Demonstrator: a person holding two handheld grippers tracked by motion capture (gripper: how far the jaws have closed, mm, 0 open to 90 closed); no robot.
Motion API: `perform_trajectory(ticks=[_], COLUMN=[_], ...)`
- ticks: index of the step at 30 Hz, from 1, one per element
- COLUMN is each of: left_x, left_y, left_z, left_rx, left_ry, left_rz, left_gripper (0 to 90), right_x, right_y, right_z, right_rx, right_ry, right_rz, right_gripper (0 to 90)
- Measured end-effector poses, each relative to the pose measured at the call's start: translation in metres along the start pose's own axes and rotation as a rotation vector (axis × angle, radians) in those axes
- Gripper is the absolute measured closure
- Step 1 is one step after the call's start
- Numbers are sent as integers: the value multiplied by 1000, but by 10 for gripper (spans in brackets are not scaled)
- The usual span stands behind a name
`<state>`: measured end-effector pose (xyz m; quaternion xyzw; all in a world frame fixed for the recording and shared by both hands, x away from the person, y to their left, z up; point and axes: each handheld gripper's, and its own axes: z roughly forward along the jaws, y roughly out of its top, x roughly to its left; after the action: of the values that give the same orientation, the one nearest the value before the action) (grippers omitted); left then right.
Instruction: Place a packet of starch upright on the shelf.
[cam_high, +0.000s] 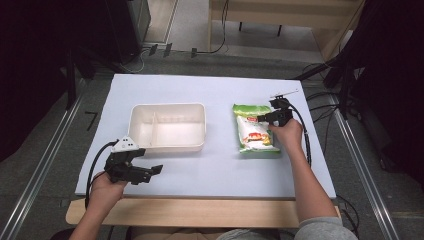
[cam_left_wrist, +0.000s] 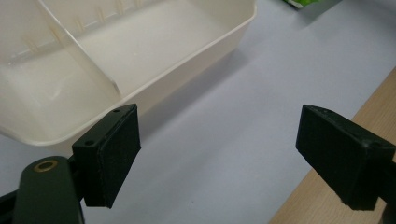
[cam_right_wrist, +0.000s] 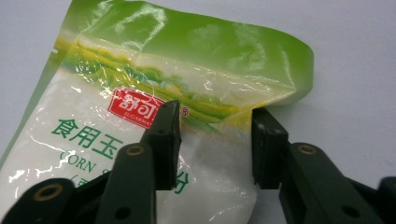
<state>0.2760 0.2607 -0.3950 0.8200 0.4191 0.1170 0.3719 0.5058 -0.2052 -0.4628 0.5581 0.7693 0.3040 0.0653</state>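
Your left tool (cam_high: 150, 171) sits low over the near-left part of the counter (cam_high: 210, 170), just in front of the white divided bin (cam_high: 168, 127), and its jaws stand wide apart with nothing between them; in the left gripper view the bin (cam_left_wrist: 116, 51) lies just beyond the pads. To the right of the bin, the green and white pouch (cam_high: 255, 129) lies flat on the counter. Your right tool (cam_right_wrist: 215, 140) straddles the pouch (cam_right_wrist: 187, 84) at its right edge near the top, jaws part-open with the pouch between them, not yet pinched.
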Motion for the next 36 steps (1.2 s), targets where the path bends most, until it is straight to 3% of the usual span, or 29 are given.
perform_trajectory(ticks=[2, 11, 14, 19, 30, 34, 36], left_x=[0, 0, 0, 1, 3, 3, 3], left_y=[0, 0, 1, 0, 2, 2, 2], left_z=[0, -1, -1, -2, -2, -3, -3], left_rx=[-3, 0, 3, -10, -12, -17, -15], left_ry=[-3, -8, -17, -22, -19, -19, -22], left_rz=[-1, 0, -2, -6, -4, -8, -7], left_gripper=[147, 147, 147, 146, 147, 146, 147], right_x=[0, 3, -2, 5, 13, 16, 22], right_y=[0, 0, -1, 3, 5, 5, 4], right_z=[1, -1, -3, -12, -37, -51, -66], right_rx=[13, 17, 5, -9, -42, -71, -95], right_ry=[41, 69, 111, 78, 71, 94, 113], right_rz=[14, 17, 57, 10, -2, -2, -21], right_gripper=[758, 887, 900, 900, 900, 900, 900])
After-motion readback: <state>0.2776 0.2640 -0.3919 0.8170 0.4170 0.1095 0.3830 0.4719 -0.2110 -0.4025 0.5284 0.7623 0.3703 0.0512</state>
